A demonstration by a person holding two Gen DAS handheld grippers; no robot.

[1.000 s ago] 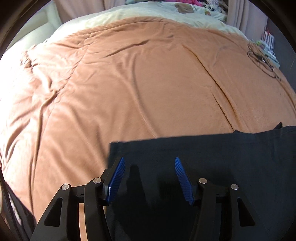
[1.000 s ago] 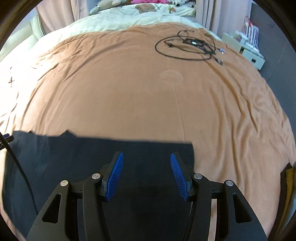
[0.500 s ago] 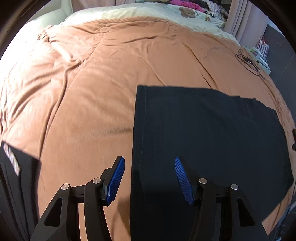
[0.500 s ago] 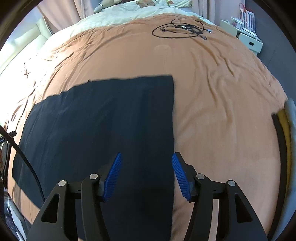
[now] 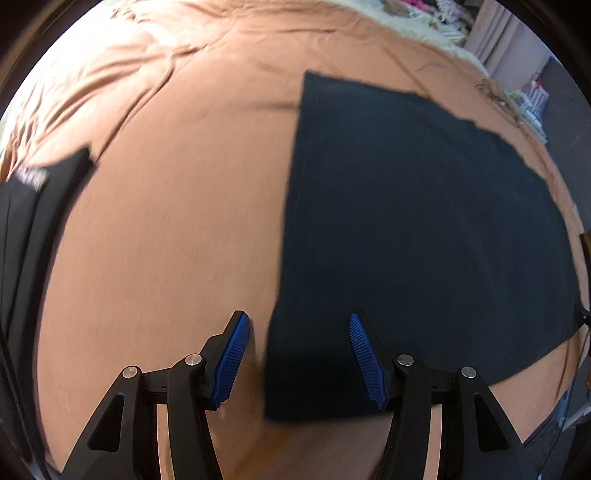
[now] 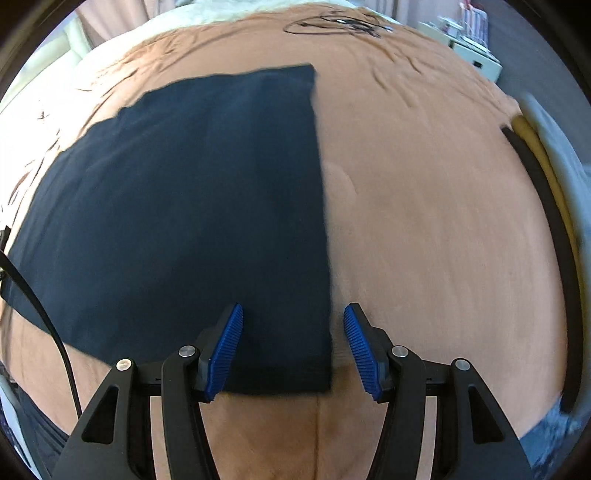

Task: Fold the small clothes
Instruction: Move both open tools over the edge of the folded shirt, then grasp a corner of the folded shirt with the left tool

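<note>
A dark navy garment lies spread flat on the bed, on an orange-brown blanket that fills most of both views. In the left wrist view the left gripper hovers over the garment's near left corner, which sits at about 6 o'clock; its jaws are spread wide and hold nothing, with the cloth's left edge running up between the blue fingertips toward 12 o'clock. In the right wrist view the same garment fills the left half, from 9 o'clock toward 12, and its near right corner lies between the jaws of the right gripper, likewise wide apart and empty. A tangle of black cable lies on the blanket well beyond the garment at about 12 o'clock. A folded dark cloth sits at the blanket's edge at 9 o'clock in the left view, well apart from the garment. A stack of folded clothes, black and yellowish, shows at 3 o'clock in the right view.
</note>
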